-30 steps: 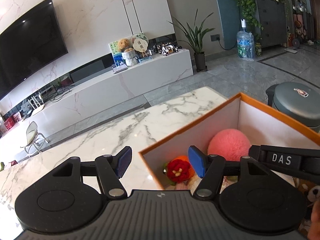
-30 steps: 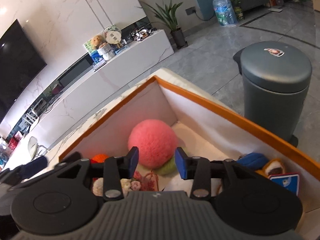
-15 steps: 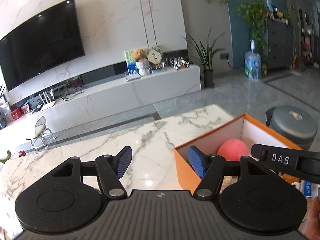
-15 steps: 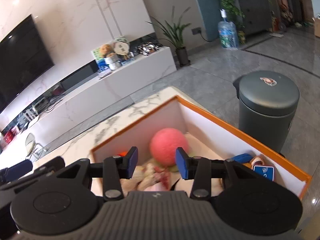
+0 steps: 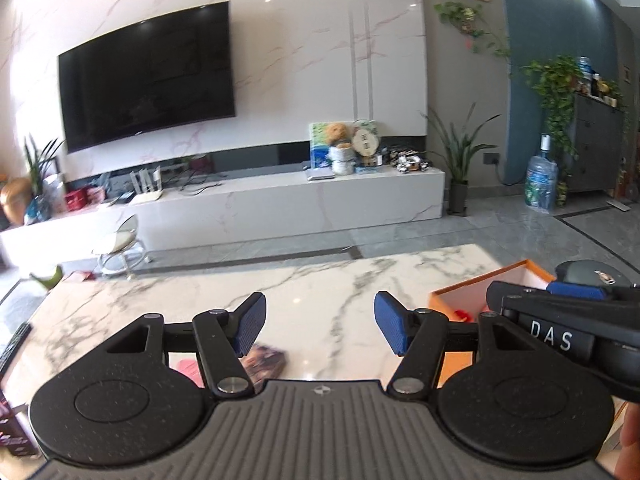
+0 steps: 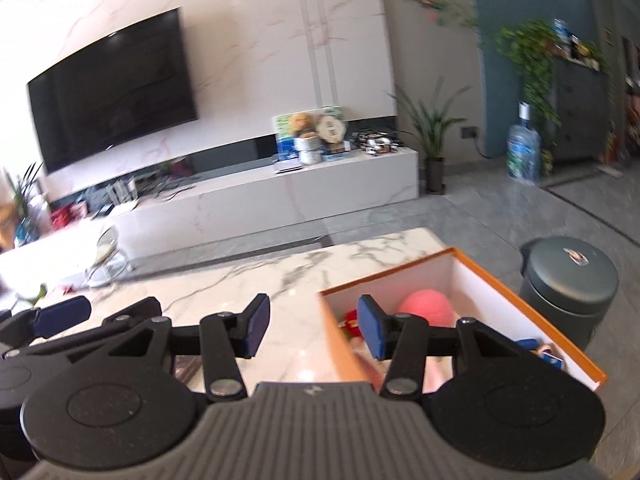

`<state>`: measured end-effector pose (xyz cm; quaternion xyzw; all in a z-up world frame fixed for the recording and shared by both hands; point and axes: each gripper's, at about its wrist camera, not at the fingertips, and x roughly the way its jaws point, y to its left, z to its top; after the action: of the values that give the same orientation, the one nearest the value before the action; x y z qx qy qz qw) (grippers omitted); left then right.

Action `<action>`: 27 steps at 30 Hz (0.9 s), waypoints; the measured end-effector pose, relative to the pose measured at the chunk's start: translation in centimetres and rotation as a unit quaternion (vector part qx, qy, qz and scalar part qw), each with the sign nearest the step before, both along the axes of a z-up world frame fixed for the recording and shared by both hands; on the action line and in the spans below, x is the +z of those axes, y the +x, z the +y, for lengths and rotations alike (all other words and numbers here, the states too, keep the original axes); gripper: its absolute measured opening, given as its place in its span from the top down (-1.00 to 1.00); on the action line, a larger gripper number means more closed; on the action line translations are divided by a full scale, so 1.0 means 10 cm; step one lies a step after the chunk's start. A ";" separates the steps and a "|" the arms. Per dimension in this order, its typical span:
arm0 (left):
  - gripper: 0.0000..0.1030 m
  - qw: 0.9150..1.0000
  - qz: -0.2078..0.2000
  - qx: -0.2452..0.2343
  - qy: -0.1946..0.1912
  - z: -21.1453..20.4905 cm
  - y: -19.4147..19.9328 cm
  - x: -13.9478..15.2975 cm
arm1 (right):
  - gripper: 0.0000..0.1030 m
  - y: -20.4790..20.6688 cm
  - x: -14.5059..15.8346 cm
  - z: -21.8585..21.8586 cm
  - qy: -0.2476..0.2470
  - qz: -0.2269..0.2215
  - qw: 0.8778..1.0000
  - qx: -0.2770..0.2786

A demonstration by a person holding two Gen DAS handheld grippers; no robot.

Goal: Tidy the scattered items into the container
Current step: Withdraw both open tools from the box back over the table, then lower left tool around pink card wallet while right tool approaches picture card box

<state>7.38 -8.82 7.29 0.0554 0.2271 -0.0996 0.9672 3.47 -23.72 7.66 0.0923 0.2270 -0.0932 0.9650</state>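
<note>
Orange box, left wrist view: the orange box [image 5: 452,300] stood on the right part of the marble table [image 5: 312,288], only its near corner showing.
Room: a black TV [image 5: 146,74] hung on the marble wall above a long white console [image 5: 280,204]; a water jug [image 5: 541,185] stood on the grey floor.
Loose items: a dark packet [image 5: 266,360] and a pink card [image 5: 188,368] lay on the table just under the left finger.
Left gripper [image 5: 319,327]: jaws spread wide, nothing between them, the box off to its right.
Right gripper [image 5: 576,312]: crossed in front of the box.

Orange box, right wrist view: the box [image 6: 472,276] sat at the table's [image 6: 248,280] right end, beside a grey bin [image 6: 570,280] on the floor.
Contents: a pink ball [image 6: 428,306], something red [image 6: 351,320] and a blue item [image 6: 530,345] lay inside.
Right gripper [image 6: 312,329]: jaws wide apart and empty, the right finger over the box's near corner, the left over bare marble.
</note>
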 end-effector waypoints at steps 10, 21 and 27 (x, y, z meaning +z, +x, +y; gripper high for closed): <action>-0.35 0.997 0.035 0.063 -0.007 0.73 -0.08 -0.13 | 0.00 -0.07 -0.06 0.82 -0.041 0.026 0.995 0.082; -0.35 0.989 0.097 0.111 -0.020 1.36 -0.08 -0.51 | 0.01 0.00 -0.44 1.42 -0.059 0.084 0.985 0.137; -0.35 0.985 0.120 0.121 -0.023 1.48 0.04 -0.66 | 0.01 0.17 -0.60 1.58 -0.062 0.110 0.980 0.152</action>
<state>7.77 6.02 0.72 -0.0070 0.3446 0.0076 0.9387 5.17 -7.93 1.62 -0.0139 0.3369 0.0312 0.9409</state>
